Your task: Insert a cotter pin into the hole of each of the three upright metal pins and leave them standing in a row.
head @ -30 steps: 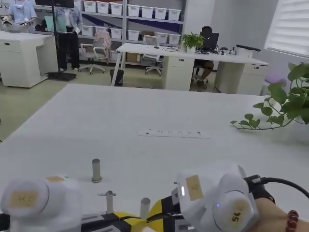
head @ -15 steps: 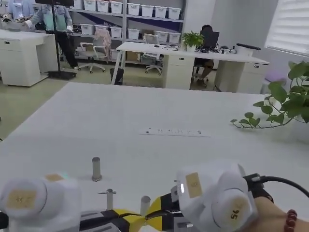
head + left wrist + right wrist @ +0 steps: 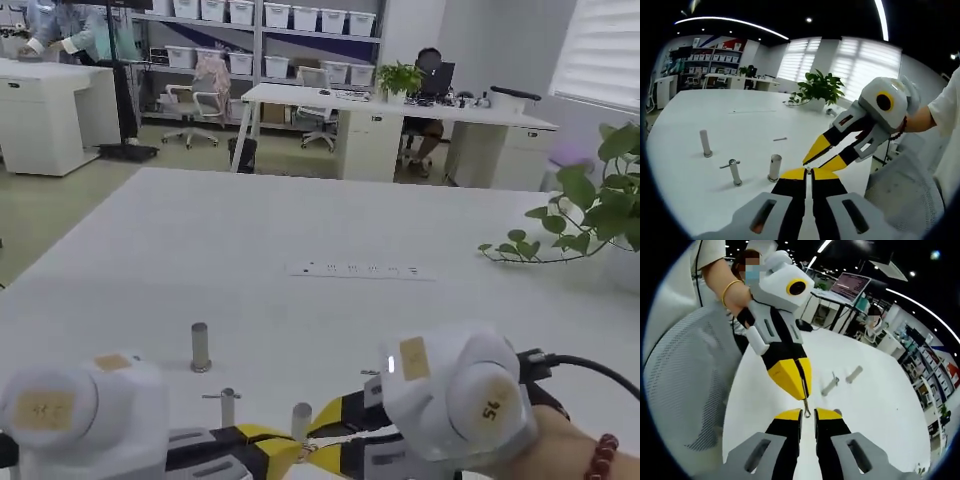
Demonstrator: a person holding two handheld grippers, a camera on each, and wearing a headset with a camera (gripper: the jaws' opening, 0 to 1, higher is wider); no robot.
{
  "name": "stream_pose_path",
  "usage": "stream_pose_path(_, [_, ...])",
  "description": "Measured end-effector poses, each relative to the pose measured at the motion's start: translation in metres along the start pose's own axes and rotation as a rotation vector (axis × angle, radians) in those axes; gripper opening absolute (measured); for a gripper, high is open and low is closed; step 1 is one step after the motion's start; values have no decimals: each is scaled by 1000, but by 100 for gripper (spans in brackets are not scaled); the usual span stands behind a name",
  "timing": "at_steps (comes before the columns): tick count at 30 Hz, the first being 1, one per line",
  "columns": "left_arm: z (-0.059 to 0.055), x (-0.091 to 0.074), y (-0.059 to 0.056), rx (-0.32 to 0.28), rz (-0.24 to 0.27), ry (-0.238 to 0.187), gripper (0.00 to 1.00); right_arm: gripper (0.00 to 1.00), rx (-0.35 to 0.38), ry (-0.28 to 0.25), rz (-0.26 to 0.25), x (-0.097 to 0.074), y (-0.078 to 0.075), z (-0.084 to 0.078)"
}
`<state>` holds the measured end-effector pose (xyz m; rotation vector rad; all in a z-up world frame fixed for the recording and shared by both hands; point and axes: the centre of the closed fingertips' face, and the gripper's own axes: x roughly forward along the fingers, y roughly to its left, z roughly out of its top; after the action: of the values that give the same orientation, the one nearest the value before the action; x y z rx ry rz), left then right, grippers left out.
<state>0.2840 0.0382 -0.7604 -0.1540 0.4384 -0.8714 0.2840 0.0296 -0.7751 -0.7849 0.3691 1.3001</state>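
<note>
Yellow tips of the right gripper (image 3: pixel 808 414) stand slightly apart in the right gripper view, the loop of a cotter pin (image 3: pixel 805 401) between them; whether they touch it I cannot tell. Just ahead, the left gripper (image 3: pixel 801 391) pinches that pin's legs, jaws closed.

In the left gripper view, 3 pins (image 3: pixel 774 167) stand upright on the white table (image 3: pixel 740 120), left of its tips. The middle pin (image 3: pixel 734 171) carries a cotter pin crosswise. A loose cotter pin (image 3: pixel 780 139) lies beyond them.

In the head view, yellow stickers (image 3: pixel 414 358) sit on both gripper bodies, print too blurred to read. Beyond the grippers are a power strip (image 3: pixel 360 271), a plant (image 3: pixel 590 215) to the right, and an office with desks and shelves of white bins (image 3: pixel 300 22).
</note>
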Motion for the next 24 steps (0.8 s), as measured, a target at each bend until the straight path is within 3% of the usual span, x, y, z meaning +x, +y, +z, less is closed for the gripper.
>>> stream_pose_path(6, [-1,-1,-3,54,-26,6,0,14,137,-42,64,-3,5,-2])
stream_pose_path(10, [-3,-3,-7,139,-47,22,0,16,250,-85,141,-8,10,-3])
stream_pose_path(15, [-6,-6,-14,214,-92,31,1,16,311,-121,209,-14,13,-5])
stream_pose_path(24, [-12,-8,-26,321,-164,57,1,16,334,-152,314,-17,26,-5])
